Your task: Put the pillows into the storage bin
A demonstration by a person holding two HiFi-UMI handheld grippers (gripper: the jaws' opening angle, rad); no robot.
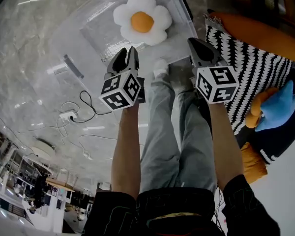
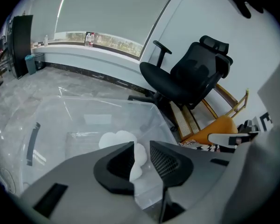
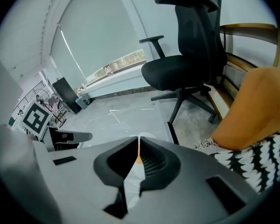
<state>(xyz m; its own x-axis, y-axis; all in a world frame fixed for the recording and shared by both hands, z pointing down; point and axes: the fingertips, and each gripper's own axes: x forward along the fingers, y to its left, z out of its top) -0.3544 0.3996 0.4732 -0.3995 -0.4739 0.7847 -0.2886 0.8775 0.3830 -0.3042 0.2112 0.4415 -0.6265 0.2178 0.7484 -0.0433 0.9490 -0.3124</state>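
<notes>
Two grippers over a clear storage bin (image 1: 76,39) on the grey marble floor (image 1: 24,63), both angled down toward it. One flower pillow (image 1: 142,19), white petals with an orange centre, lies flat on the bin's bottom, toward the far side in the head view. The left gripper (image 1: 128,53) hangs above the bin's near edge, its jaws a narrow gap apart with nothing in between; the pillow's white petals show through the gap, lower down and not touched. The right gripper (image 1: 195,45) is at the bin's near right corner with its jaw tips closed together, holding nothing. To the right of the bin, outside it: black-and-white patterned fabric (image 1: 255,75) with a fringed edge, an orange pillow (image 1: 265,32) behind it, and a blue plush toy (image 1: 280,108) lying on the fabric. A black office chair (image 2: 189,76) stands beyond the bin. Cables (image 1: 77,113) lie on the floor to the left. The person's legs in grey trousers (image 1: 162,132) show between the two arms.
</notes>
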